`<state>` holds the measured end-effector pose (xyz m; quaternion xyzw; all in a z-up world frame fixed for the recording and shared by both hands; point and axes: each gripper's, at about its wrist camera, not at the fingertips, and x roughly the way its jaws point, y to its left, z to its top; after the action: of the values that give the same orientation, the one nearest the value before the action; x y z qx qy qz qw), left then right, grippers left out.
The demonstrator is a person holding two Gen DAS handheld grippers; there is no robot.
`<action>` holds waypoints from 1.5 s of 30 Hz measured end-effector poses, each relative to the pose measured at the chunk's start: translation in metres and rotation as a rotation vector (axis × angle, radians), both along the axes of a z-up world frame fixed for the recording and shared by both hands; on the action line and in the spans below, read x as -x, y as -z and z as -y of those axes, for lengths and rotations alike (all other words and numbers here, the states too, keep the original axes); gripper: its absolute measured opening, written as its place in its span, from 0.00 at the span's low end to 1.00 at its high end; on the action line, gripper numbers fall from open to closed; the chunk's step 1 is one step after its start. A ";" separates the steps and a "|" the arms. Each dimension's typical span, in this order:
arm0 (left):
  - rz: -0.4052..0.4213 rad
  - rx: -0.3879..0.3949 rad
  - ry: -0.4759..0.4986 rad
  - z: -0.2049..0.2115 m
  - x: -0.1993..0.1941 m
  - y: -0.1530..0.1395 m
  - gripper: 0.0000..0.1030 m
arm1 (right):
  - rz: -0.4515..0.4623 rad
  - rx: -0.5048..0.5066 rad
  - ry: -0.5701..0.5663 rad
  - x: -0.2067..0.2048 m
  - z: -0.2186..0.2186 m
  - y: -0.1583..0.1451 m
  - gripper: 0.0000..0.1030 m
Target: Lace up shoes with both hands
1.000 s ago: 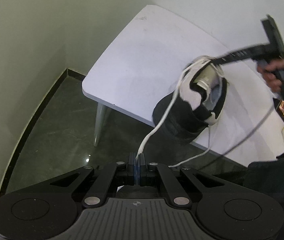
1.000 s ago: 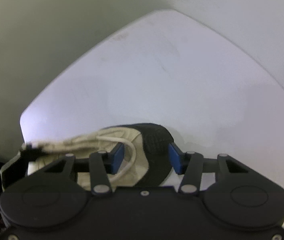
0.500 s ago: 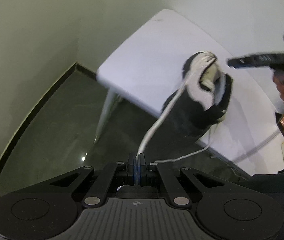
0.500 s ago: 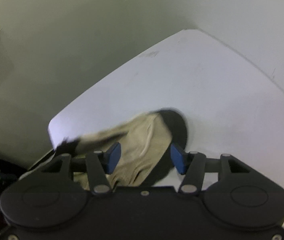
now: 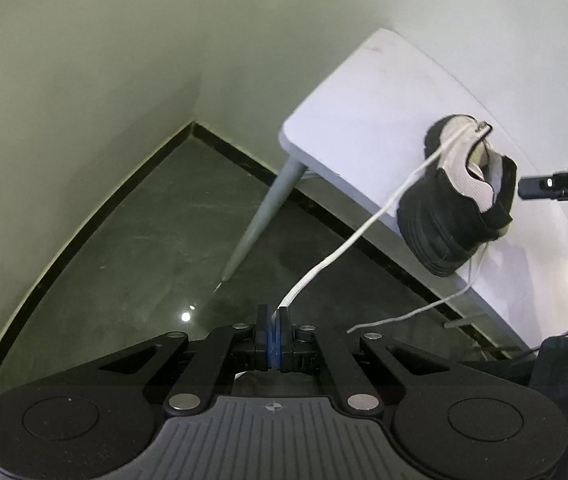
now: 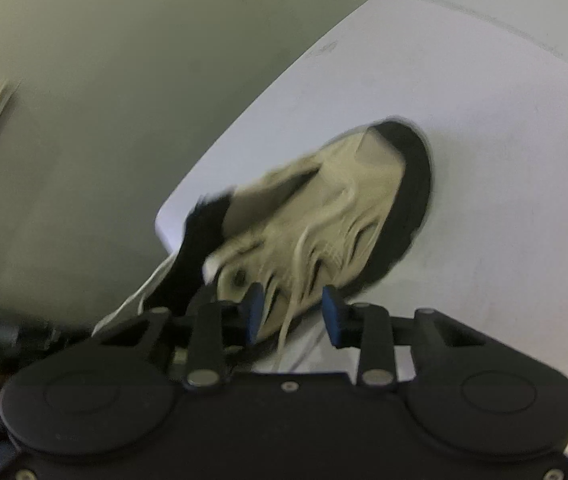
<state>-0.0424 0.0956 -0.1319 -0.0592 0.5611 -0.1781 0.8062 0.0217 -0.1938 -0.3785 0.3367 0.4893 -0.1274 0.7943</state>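
Note:
A black and beige shoe point(image 5: 460, 204) lies at the near edge of the white table point(image 5: 364, 120), heel toward me. My left gripper point(image 5: 272, 320) is shut on a white lace point(image 5: 364, 232) that runs taut up to the shoe's tongue. A second lace end point(image 5: 412, 312) hangs loose off the table edge. My right gripper point(image 6: 292, 312) is open just above the shoe point(image 6: 324, 216), with a loose lace strand point(image 6: 288, 320) between its blue pads; it holds nothing. Its tip also shows in the left wrist view point(image 5: 556, 186), to the right of the shoe.
The table stands on thin grey legs point(image 5: 259, 220) over a dark glossy floor point(image 5: 143, 248), next to a pale wall point(image 5: 83, 60). The person's dark clothing point(image 5: 564, 360) is at the right edge.
My left gripper has pulled back and away from the table, drawing the lace longer and taut. My right gripper has lifted off the shoe and drawn back; the shoe has turned and shifted on the table.

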 end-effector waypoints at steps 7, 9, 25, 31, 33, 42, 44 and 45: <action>-0.005 0.077 0.026 -0.004 -0.005 0.034 0.02 | -0.041 -0.029 -0.053 -0.007 -0.023 0.011 0.36; 0.009 0.099 0.008 -0.008 -0.006 0.035 0.02 | -0.064 -0.006 -0.070 -0.010 -0.025 0.009 0.36; 0.137 0.206 -0.107 -0.041 -0.024 0.011 0.10 | -0.059 -0.052 -0.151 -0.030 -0.044 0.025 0.00; 0.131 0.217 -0.082 -0.034 -0.030 0.012 0.11 | -0.058 -0.019 -0.184 -0.031 -0.052 0.018 0.00; 0.126 0.222 -0.069 -0.032 -0.033 0.012 0.11 | -0.077 0.015 -0.159 -0.028 -0.051 0.014 0.10; 0.115 0.233 -0.015 -0.019 -0.045 0.012 0.11 | -0.085 0.016 -0.140 -0.018 -0.050 0.017 0.26; 0.116 0.237 0.002 -0.014 -0.046 0.011 0.11 | -0.074 0.008 -0.146 -0.015 -0.052 0.018 0.25; 0.116 0.238 0.006 -0.013 -0.046 0.011 0.11 | -0.073 0.008 -0.144 -0.013 -0.052 0.018 0.09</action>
<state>0.0037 0.1083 -0.1432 -0.1421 0.4886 -0.2488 0.8241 0.0346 -0.1416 -0.3966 0.2927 0.5405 -0.0839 0.7843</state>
